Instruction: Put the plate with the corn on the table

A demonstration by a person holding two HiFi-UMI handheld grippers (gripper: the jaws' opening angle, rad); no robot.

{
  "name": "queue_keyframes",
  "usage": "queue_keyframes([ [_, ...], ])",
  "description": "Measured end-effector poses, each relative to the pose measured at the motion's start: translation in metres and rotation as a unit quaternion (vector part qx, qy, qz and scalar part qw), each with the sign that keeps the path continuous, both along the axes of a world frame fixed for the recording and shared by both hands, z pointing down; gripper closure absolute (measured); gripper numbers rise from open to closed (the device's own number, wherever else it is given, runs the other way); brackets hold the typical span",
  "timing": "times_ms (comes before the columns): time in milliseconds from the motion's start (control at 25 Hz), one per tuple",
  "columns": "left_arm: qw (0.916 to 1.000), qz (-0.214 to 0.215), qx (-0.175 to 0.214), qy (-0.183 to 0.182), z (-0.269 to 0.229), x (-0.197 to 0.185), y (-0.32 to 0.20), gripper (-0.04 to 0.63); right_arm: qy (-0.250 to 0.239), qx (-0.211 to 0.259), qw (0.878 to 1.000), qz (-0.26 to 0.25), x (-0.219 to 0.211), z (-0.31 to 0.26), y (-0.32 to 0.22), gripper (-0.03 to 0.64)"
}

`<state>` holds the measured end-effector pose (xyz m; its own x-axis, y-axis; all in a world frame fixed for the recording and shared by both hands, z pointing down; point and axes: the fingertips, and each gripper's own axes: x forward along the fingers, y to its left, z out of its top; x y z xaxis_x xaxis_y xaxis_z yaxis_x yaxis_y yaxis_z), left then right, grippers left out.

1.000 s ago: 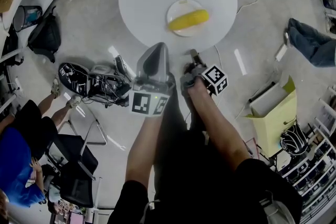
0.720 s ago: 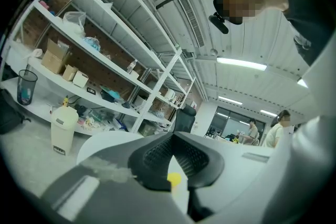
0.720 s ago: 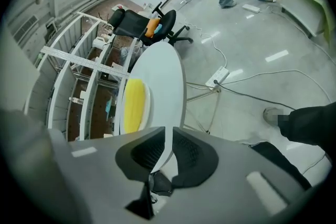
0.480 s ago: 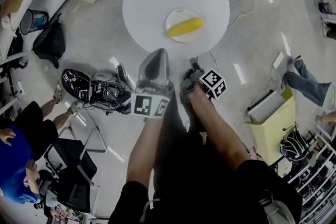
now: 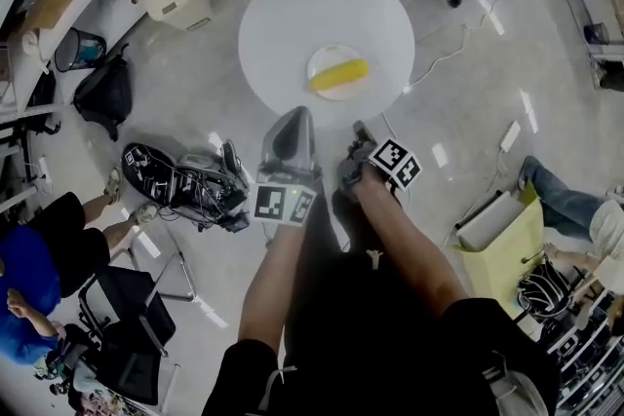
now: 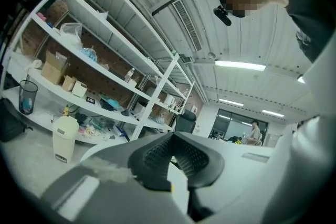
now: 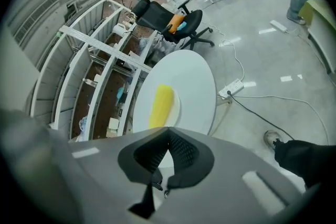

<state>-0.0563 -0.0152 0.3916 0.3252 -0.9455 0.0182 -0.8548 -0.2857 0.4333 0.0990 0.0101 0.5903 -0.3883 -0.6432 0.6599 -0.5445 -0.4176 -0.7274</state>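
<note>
The plate (image 5: pixel 337 71) is on the round white table (image 5: pixel 283 24), a bit closer to my side than the middle and well away from the edge. The yellow corn (image 5: pixel 339 74) lies flat across the plate. So I think the big job is done, and this part is just pulling my tools back without making a mess. My right gripper (image 7: pixel 168 131) is squeezed all the way closed and has nothing in it. It points down at the table from far off, and I can see the corn past its tips. My left gripper (image 6: pixel 172 135) is closed too, with nothing in it, and it points straight out at the shelves (image 6: pixel 105 60), not at the plate. Both tools are close to my body and well apart from the table. To do this part well, I should keep both tools closed and close to me so they can't bump the table or tip the plate. I should move slowly and look at the corn one more time to be sure it is not rolling. There is a white cord (image 7: pixel 262 97) on the floor by the table, so I should watch my feet as well.
</note>
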Motion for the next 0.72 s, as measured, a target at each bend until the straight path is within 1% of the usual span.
queue_keyframes([
  [200,1.0000,-0.009,-0.001,-0.002,-0.012,0.004,0.001,0.595,0.015,0.021,0.999,-0.040,-0.001,-0.024,-0.012,0.607],
  [440,0.9999,-0.009,0.001,-0.012,-0.023,0.012,0.008,0.594,0.043,0.058,0.993,-0.095,-0.003,-0.053,-0.023,0.607],
  [600,0.9998,-0.008,-0.001,-0.016,-0.034,0.017,0.012,0.595,0.067,0.080,0.986,-0.130,-0.002,-0.074,-0.028,0.607],
  [720,0.9998,-0.005,-0.001,-0.021,-0.043,0.022,0.017,0.595,0.088,0.103,0.978,-0.157,-0.002,-0.094,-0.031,0.607],
])
